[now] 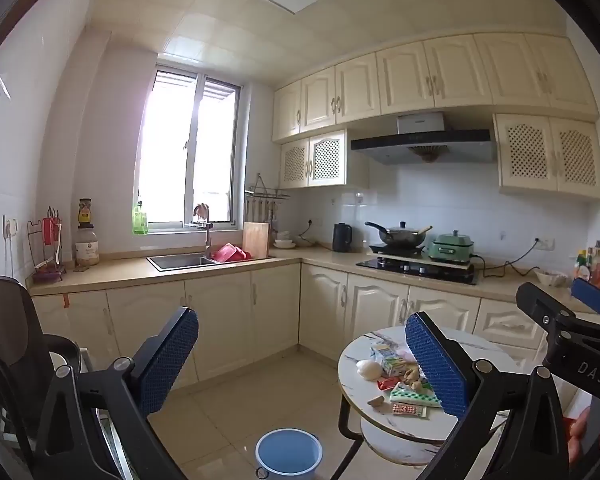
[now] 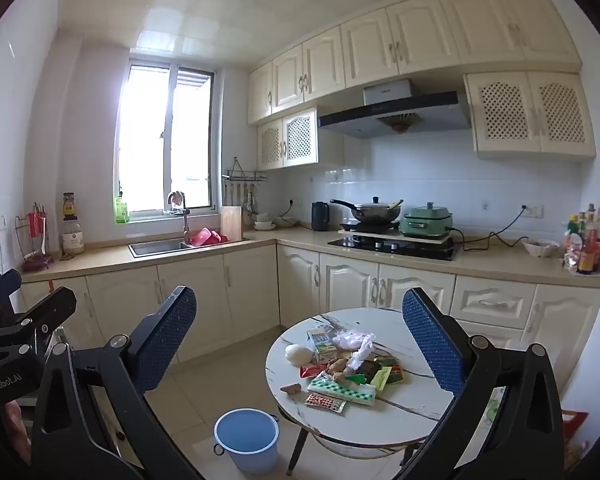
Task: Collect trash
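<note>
Both the left gripper (image 1: 302,364) and right gripper (image 2: 300,340) are spread wide, holding nothing. The trash (image 2: 340,372) lies heaped on the round table (image 2: 380,420), partly hidden in the left view; the blue bucket (image 2: 247,444) stands on the floor beside it.

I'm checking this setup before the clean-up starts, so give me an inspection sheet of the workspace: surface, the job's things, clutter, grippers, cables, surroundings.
Surface: round marble-look table, lower shelf beneath.
Job's things: pile of wrappers, small carton, crumpled plastic bag, white round lump, brown scrap, all on the table; blue bucket on the floor beside it, looks empty.
Clutter: bottles and bowl on the counter; wok and green cooker at the stove.
Grippers: left gripper open, empty; right gripper open, empty, both above the table.
Cables: black cord from the cooker to a wall socket.
Surroundings: sink, window, cabinets, tiled floor.
</note>
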Tool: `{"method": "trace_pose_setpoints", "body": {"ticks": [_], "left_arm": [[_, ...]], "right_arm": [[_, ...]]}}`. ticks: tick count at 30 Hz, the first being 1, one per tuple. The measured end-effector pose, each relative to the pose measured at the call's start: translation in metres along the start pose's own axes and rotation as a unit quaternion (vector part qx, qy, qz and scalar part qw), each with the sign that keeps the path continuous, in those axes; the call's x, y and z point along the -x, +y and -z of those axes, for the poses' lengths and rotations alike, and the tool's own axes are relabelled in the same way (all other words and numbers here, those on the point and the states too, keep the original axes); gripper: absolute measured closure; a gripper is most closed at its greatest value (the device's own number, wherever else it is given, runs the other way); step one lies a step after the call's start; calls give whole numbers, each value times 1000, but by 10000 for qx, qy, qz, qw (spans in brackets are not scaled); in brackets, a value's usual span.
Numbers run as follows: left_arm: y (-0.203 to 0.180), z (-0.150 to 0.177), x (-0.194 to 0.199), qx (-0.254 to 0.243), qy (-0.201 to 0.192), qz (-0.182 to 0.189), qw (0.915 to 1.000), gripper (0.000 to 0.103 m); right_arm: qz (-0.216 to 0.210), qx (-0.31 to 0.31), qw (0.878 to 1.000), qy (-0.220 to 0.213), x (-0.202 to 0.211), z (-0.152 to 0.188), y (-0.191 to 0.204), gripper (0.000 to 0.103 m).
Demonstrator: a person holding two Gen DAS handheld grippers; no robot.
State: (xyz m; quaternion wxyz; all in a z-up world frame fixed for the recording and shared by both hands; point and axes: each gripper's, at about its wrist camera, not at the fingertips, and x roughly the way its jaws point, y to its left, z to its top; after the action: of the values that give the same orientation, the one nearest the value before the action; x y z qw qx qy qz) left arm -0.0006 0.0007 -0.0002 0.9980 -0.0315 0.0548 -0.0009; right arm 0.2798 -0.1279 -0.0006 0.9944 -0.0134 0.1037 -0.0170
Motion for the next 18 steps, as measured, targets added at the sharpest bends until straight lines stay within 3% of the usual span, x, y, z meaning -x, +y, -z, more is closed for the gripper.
{"method": "trace_pose_setpoints", "body": {"ticks": [8,18], "left_arm": [[-4,1,3,-260,-45,-16,9997,1],[1,-3,2,-248,-1,127,9996,1]], "right_arm": [[30,-4,10000,-33,6,2,-4,0],[140,-50,9999,-32,2,3,-5,0]]}}
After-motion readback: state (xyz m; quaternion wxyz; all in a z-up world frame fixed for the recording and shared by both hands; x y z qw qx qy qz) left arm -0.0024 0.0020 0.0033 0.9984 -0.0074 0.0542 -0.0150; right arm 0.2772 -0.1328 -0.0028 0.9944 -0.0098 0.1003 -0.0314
